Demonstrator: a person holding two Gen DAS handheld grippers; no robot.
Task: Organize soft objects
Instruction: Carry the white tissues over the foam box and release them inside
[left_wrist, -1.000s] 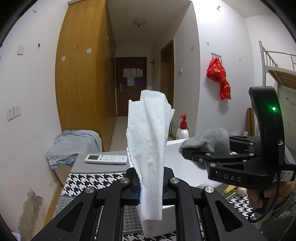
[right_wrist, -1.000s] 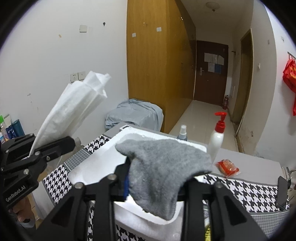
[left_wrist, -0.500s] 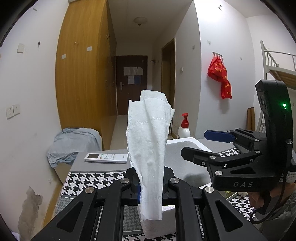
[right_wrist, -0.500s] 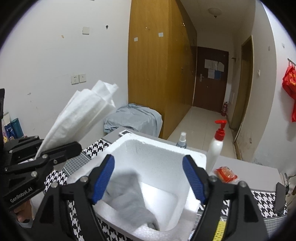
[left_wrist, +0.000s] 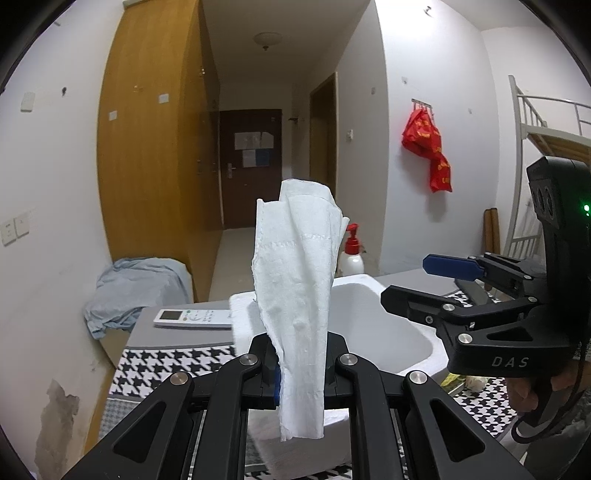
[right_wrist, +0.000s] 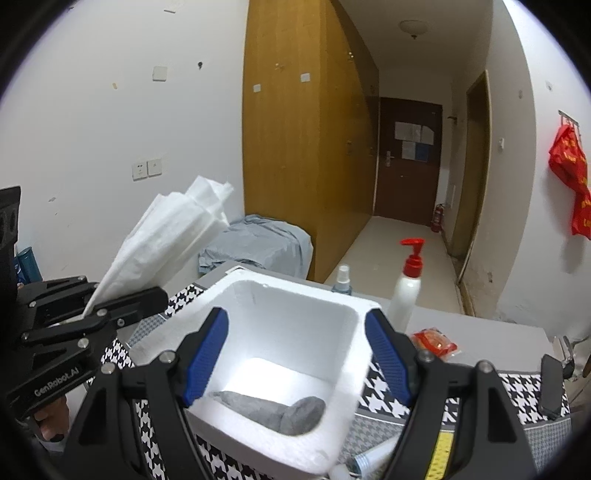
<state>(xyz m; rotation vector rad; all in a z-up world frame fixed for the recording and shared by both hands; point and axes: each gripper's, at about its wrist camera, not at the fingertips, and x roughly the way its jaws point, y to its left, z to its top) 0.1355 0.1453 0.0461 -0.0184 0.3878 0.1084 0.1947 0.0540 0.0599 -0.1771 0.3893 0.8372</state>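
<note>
Remote control (left_wrist: 192, 318); pump bottle (right_wrist: 406, 288); red packet (right_wrist: 434, 341)

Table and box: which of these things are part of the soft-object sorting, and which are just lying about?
In the job:
- white tissue, clamped in the left gripper
- grey sock, lying in the foam box
- right gripper, open over the box

Lying about:
- remote control
- pump bottle
- small spray bottle
- red packet
- blue cloth

Both wrist cams face the hallway door, close above the white foam box (left_wrist: 391, 332) (right_wrist: 295, 325), shared from opposite sides.
</note>
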